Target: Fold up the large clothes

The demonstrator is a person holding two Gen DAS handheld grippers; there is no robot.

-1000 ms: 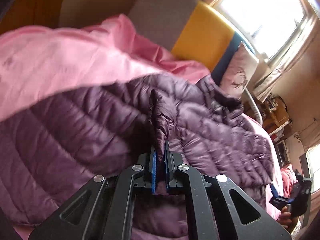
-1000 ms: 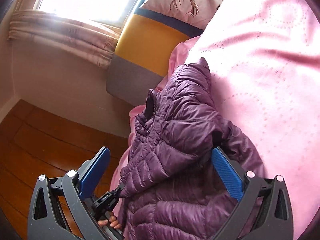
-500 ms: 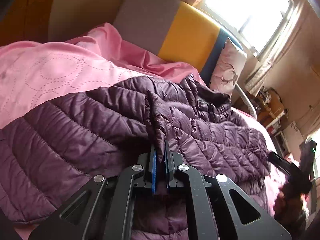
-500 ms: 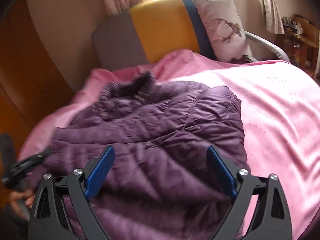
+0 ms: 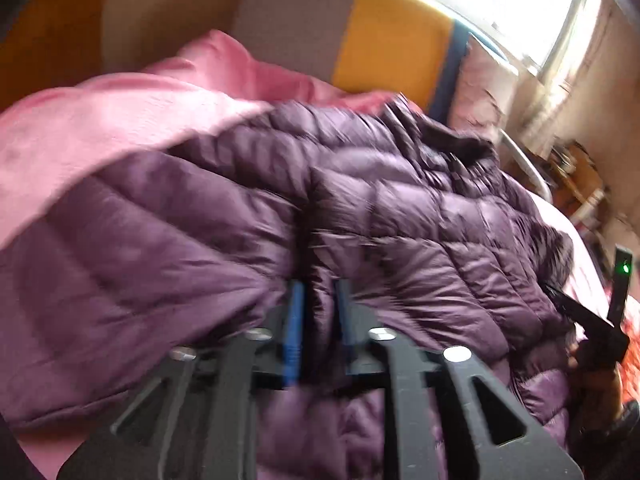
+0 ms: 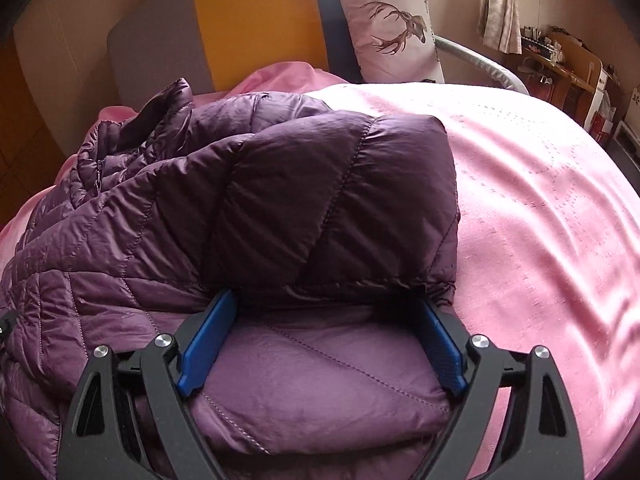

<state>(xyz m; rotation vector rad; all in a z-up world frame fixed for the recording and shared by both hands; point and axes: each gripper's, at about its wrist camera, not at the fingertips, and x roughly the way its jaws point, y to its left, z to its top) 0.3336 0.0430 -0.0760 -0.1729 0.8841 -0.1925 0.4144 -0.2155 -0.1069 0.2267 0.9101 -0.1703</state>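
Observation:
A purple quilted down jacket lies on a pink bedspread. It also shows in the left wrist view, which is blurred by motion. My left gripper has its jaws a small gap apart, with a fold of jacket fabric between the blue pads. My right gripper is wide open, its blue pads resting low on the jacket on either side of a folded-over panel. The right gripper also appears at the far right of the left wrist view.
A grey, yellow and blue headboard and a deer-print pillow stand at the far end of the bed. A metal rail and cluttered wooden furniture lie to the right. Wooden floor shows at left.
The right gripper has swung round and come down low onto the jacket, still wide open. The left gripper's jaws have parted a little, with the fold still between them.

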